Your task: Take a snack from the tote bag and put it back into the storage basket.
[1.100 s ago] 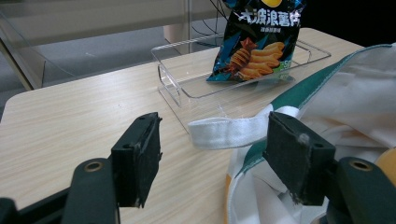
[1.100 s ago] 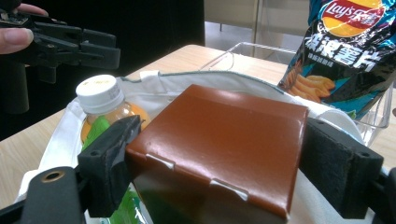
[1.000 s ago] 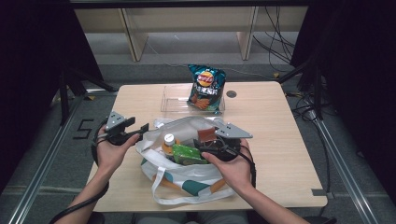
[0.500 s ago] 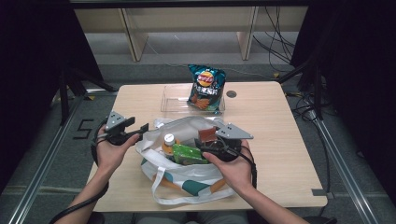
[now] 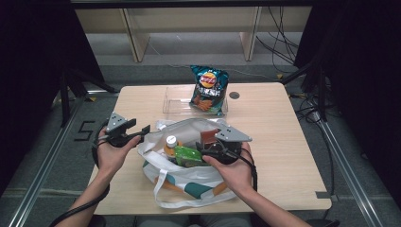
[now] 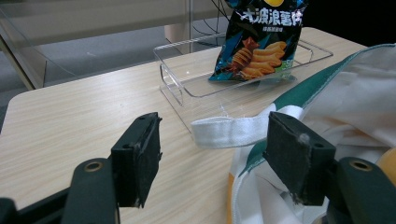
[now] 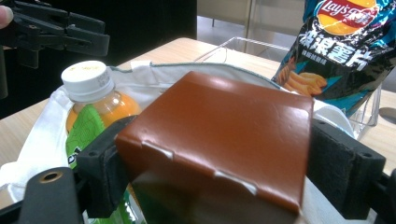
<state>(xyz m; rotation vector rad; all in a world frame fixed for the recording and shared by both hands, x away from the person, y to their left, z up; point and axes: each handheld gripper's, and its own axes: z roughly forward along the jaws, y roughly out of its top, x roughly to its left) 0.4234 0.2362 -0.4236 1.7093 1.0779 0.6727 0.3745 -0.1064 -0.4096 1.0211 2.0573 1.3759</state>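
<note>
The right tool (image 7: 212,182) pinches a brown box (image 7: 219,140) between its two black pads, holding it over the open mouth of the white tote bag (image 5: 189,177) that sits on the desk (image 5: 288,156) — inside the bag, just beside the box, stand an orange-drink bottle (image 7: 93,95) with a white cap and a green packet (image 5: 189,155). The left tool (image 6: 219,158) rests at the bag's left edge with its jaws spread wide, pressing on nothing — the bag's white strap (image 6: 229,130) lies on the desk just beyond them. Farther back, a chip bag (image 5: 208,90) stands in a clear tray (image 5: 177,101).
</note>
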